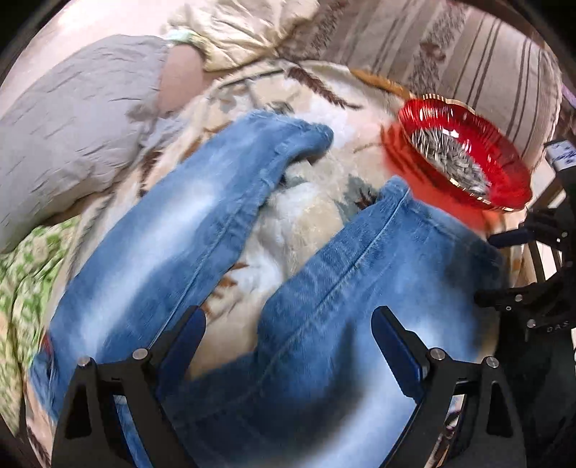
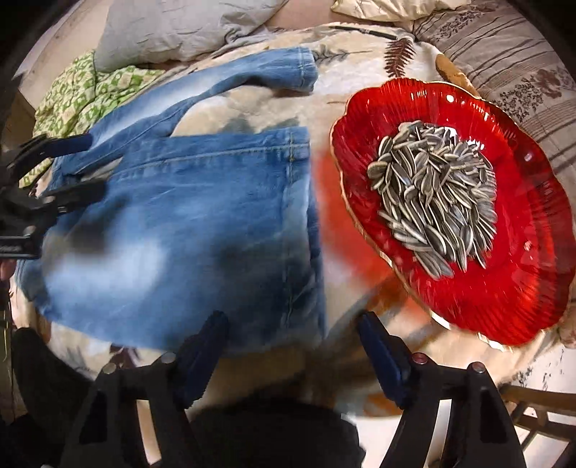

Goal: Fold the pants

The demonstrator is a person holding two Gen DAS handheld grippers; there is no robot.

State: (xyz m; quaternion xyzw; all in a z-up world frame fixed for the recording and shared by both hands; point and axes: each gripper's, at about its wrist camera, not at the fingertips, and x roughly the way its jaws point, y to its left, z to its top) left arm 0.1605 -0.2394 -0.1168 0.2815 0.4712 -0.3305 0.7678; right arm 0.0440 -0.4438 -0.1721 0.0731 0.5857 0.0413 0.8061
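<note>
The left gripper (image 1: 288,345), spread and empty, hangs directly over the jeans (image 1: 324,288) (legs running away from it), nearer than the right gripper (image 2: 291,342), also spread

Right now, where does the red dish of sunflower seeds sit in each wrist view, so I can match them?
Left wrist view: red dish at the upper right, beyond the jeans.
Right wrist view: red dish fills the right half, beside the jeans.
Shared landmark: the grey pillow, at the upper left in both.
</note>
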